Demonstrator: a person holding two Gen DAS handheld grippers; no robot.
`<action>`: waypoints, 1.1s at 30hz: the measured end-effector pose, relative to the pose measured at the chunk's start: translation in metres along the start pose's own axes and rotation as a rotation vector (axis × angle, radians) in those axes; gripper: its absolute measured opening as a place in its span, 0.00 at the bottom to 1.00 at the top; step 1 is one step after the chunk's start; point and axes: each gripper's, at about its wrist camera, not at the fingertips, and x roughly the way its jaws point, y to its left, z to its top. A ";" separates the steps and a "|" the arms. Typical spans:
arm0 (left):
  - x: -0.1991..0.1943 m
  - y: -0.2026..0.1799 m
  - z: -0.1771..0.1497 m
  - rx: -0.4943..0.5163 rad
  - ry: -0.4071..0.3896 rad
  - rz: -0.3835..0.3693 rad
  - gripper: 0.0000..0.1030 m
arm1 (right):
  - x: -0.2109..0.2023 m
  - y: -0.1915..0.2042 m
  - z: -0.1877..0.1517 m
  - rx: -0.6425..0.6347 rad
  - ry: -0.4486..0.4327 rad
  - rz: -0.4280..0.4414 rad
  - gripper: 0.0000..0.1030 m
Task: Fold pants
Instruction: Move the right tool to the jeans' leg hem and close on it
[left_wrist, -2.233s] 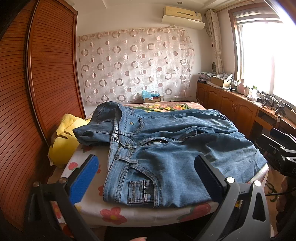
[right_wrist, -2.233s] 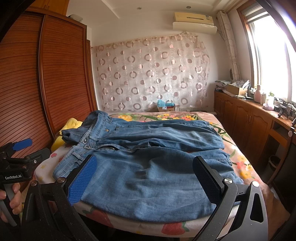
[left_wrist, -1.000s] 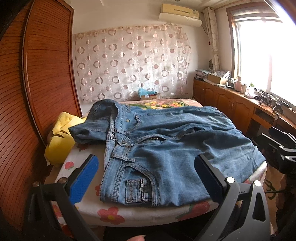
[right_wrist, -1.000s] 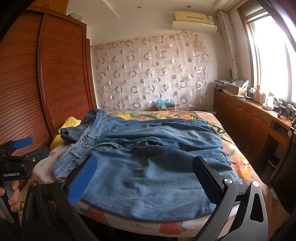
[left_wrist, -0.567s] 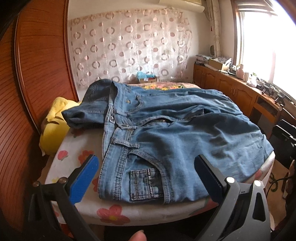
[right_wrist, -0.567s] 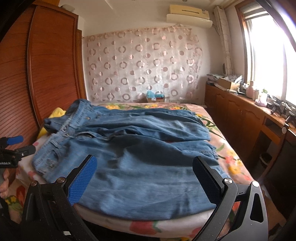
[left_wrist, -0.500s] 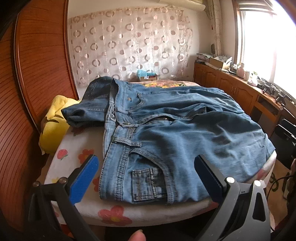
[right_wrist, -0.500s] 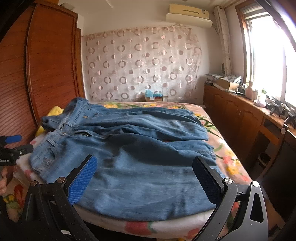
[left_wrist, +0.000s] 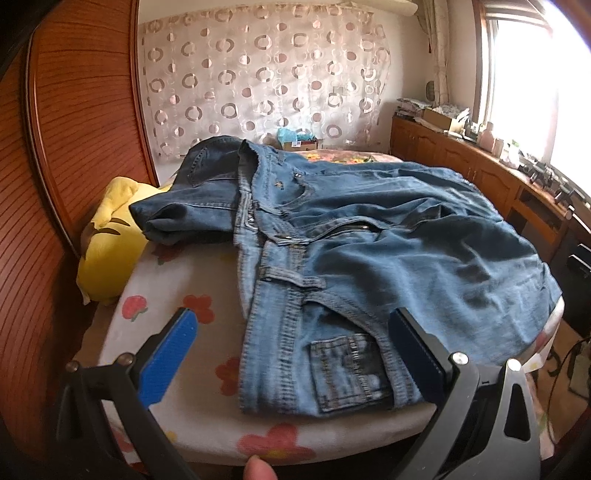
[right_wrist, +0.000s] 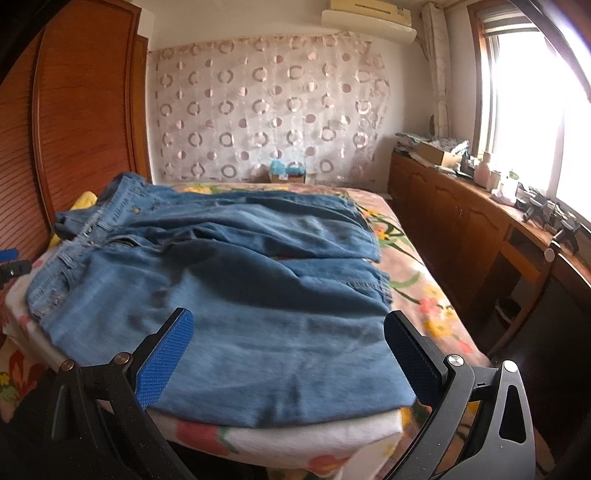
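Blue denim pants (left_wrist: 369, 251) lie spread flat on the bed, waistband to the left and legs running right; they also show in the right wrist view (right_wrist: 236, 280). My left gripper (left_wrist: 291, 354) is open and empty, hovering over the waistband corner and back pocket (left_wrist: 351, 373) near the bed's front edge. My right gripper (right_wrist: 288, 354) is open and empty above the near leg, close to its hem end. The tip of the left gripper (right_wrist: 11, 267) shows at the left edge of the right wrist view.
The bed (left_wrist: 177, 332) has a flowered sheet. A yellow pillow (left_wrist: 110, 240) lies at its left by the wooden wardrobe (left_wrist: 74, 147). A wooden sideboard (right_wrist: 480, 229) with clutter runs along the right under the window. A patterned curtain (right_wrist: 269, 110) hangs at the back.
Both grippers have moved forward and down toward the pants. The left now sits over the waistband corner, the right over the near leg. Both stay open.
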 end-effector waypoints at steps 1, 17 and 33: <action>0.001 0.002 0.000 0.003 0.003 0.002 1.00 | 0.001 -0.003 -0.002 0.001 0.008 -0.003 1.00; 0.019 0.039 -0.028 -0.043 0.048 -0.073 0.99 | 0.011 -0.058 -0.026 0.054 0.129 -0.050 0.93; 0.036 0.038 -0.050 -0.055 0.105 -0.078 0.97 | 0.031 -0.091 -0.061 0.138 0.267 0.007 0.68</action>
